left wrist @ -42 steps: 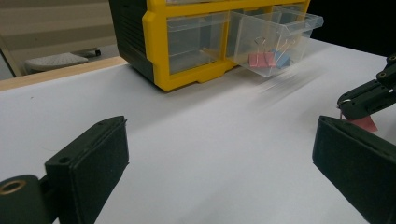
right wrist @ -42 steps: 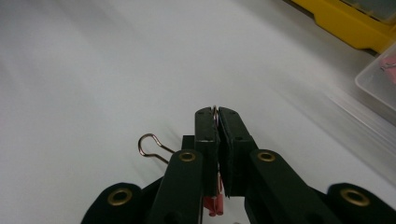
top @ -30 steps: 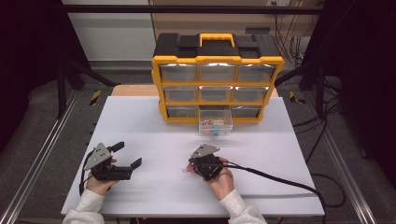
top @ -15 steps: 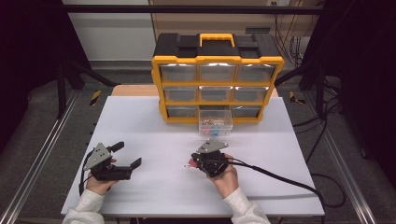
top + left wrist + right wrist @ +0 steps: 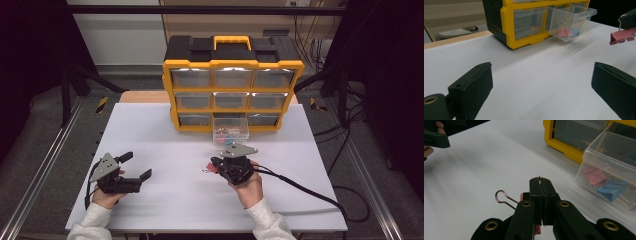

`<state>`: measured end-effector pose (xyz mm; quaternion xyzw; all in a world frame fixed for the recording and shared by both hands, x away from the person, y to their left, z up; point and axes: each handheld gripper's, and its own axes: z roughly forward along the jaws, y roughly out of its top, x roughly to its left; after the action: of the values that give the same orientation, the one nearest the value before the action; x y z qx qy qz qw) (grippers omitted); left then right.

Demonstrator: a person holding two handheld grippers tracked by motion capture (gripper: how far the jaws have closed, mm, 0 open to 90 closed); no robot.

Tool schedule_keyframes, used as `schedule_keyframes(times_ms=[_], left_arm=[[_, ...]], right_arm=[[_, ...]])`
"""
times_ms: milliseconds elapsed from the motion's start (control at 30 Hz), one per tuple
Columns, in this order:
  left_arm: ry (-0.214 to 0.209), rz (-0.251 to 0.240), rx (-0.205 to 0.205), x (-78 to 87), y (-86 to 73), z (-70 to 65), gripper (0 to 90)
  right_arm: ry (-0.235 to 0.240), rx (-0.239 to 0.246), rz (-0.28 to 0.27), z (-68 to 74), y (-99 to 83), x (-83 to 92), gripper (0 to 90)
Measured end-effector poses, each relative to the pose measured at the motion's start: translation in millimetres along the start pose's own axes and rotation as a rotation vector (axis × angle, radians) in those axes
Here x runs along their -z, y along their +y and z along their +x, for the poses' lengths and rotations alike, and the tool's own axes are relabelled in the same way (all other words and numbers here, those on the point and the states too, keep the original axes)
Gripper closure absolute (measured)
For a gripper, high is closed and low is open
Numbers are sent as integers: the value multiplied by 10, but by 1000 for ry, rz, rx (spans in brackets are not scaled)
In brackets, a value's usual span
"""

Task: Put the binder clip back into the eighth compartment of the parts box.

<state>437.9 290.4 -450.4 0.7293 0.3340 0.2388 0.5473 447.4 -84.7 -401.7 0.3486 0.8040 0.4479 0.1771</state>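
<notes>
High view: right gripper (image 5: pixel 216 167) clamping a red binder clip (image 5: pixel 210 169) mid-table, just short of the open drawer (image 5: pixel 231 131) in the yellow organizer (image 5: pixel 232 90). Left gripper (image 5: pixel 135 167) sitting wide, empty, near the front-left corner.

Left gripper view: clip (image 5: pixel 622 36) hanging above bare table (image 5: pixel 536 82).

Right gripper view: pinching one wire handle; probably lifting over the drawer rim (image 5: pixel 610 141) before dropping; plenty of room.

Bright overhead light on the table (image 5: pixel 165 130), dark surroundings, motion-blurred gripper views.
</notes>
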Motion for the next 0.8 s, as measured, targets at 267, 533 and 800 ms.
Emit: schedule_keyframes(times_ms=[267,533,800], left_arm=[[0,0,-1,-2,0,0,31],[1,2,1,-7,-4,0,31],[2,5,0,-8,-7,7,31]], right_arm=[[-17,-23,-38,-89,82,156,892],[-37,-42,-90,-205,193,321,892],[-59,-79,-136,-351,307,417,892]])
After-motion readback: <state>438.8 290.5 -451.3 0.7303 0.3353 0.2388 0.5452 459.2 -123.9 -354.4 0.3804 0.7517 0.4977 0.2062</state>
